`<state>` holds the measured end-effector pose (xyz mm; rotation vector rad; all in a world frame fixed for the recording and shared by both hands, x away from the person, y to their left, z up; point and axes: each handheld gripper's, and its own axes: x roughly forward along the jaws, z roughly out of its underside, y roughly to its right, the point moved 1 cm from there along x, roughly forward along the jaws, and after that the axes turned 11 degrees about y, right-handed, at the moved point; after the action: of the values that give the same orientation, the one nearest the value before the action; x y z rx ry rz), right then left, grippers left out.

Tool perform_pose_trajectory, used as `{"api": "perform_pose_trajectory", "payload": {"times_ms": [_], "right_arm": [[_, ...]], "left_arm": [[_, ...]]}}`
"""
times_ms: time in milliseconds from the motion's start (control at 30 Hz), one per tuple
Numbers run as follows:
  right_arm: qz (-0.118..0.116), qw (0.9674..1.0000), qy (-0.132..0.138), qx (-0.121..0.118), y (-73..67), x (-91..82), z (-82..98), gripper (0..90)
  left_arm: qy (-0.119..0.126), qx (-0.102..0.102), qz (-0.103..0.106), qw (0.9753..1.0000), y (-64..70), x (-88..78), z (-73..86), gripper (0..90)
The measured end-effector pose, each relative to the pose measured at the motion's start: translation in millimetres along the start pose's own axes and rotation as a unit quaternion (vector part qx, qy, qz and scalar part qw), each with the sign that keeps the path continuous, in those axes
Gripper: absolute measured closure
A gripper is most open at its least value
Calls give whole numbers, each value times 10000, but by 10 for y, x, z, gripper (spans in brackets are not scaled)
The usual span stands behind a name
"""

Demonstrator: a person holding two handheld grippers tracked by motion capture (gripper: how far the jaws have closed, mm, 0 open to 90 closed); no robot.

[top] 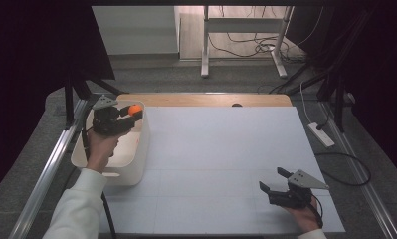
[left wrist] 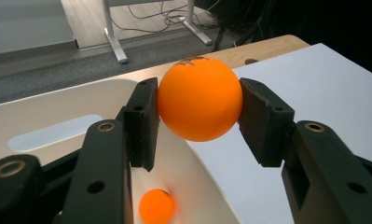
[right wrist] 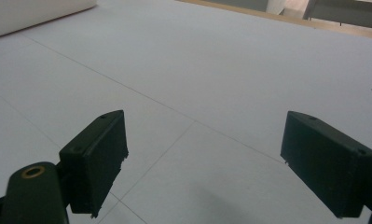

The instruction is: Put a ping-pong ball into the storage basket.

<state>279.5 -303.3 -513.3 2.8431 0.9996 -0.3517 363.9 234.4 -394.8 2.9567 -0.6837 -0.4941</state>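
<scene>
At the left, the left gripper point(top: 132, 111) is held level over the white bin point(top: 136, 169), its fingers point(left wrist: 141, 121) clamped on an orange ball point(left wrist: 200, 99) above the bin's rim. At the right, the right gripper point(top: 274, 180) hovers low over the bench point(top: 221, 149), fingers point(right wrist: 97, 158) spread wide and empty.

This place looks like a lab or a test room, not a home. The table point(top: 226, 149) is covered with a plain white board, and metal rails point(top: 47, 174) run along its two sides. Dark curtains point(top: 32, 59) hang at the left and the right. Behind the table there is a grey carpet floor, a white metal frame point(top: 246, 35) on legs, and many loose cables point(top: 255, 47). A white power strip point(top: 321, 134) lies on the floor at the right
</scene>
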Motion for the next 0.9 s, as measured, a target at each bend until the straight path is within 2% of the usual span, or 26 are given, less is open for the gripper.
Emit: {"api": "perform_pose_trajectory", "payload": {"times_ms": [467, 733, 900], "right_arm": [[13, 10000, 4, -5, 4, -5, -1, 147], [22, 10000, 8, 6, 10, -12, -4, 147], [17, 10000, -6, -4, 11, -11, 0, 147]], "left_arm": [[-148, -13, -166, 9998, -99, 35, 35, 508], [-488, -52, -379, 9981, -200, 182, 98, 508], [-738, -107, -467, 9961, -247, 253, 135, 507]]}}
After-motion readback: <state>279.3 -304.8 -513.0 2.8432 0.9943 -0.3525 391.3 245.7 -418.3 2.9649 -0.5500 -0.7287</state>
